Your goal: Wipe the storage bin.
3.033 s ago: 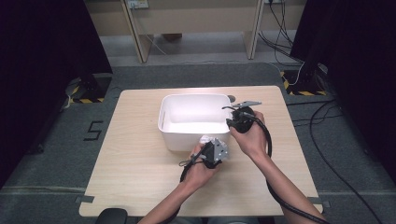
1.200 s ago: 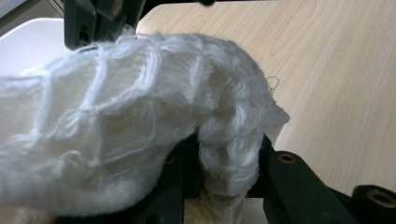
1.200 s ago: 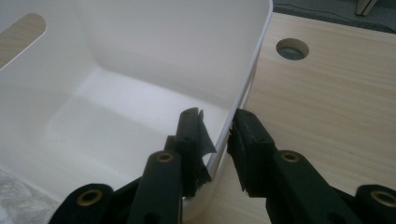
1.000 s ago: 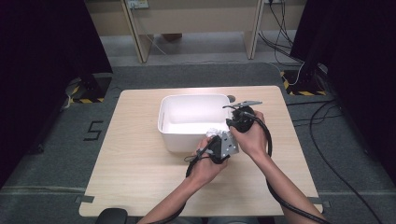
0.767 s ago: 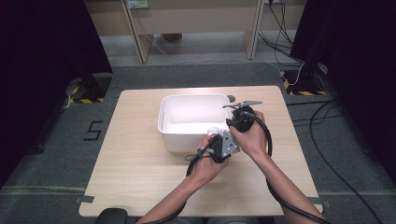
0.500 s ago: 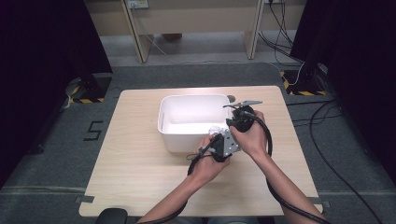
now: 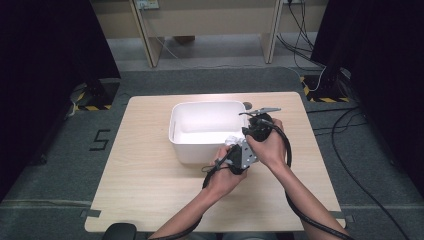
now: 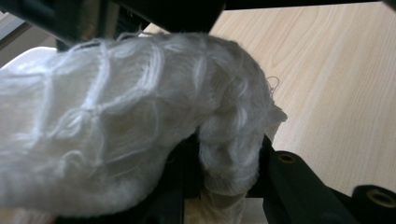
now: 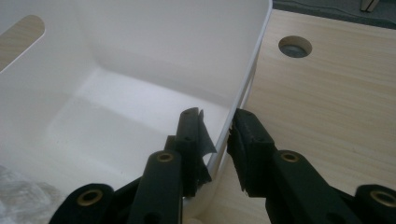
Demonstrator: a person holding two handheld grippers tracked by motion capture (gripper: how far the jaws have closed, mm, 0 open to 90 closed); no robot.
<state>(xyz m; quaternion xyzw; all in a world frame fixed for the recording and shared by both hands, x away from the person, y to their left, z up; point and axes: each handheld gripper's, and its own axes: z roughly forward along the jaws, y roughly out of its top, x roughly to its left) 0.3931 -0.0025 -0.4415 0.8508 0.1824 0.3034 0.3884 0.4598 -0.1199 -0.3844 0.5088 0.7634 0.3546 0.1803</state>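
A white plastic tub stands on the wooden table, a little beyond its middle. A white knitted cloth is bunched in my left gripper, which is shut on it. In the high view the left gripper holds the cloth at the tub's near right corner, over the rim. My right gripper straddles the tub's right wall, one jaw inside and one outside, pressed on the rim. The right gripper is just behind the left one.
A round hole is cut in the tabletop beyond the tub's right side. The tub has a handle slot in its far wall and a bare white floor. Dark curtains, cables and grey carpet surround the table.
Since three seconds ago my left gripper has carried the cloth up and to the right, to the tub's near right corner. Over the last second both hands kept still.
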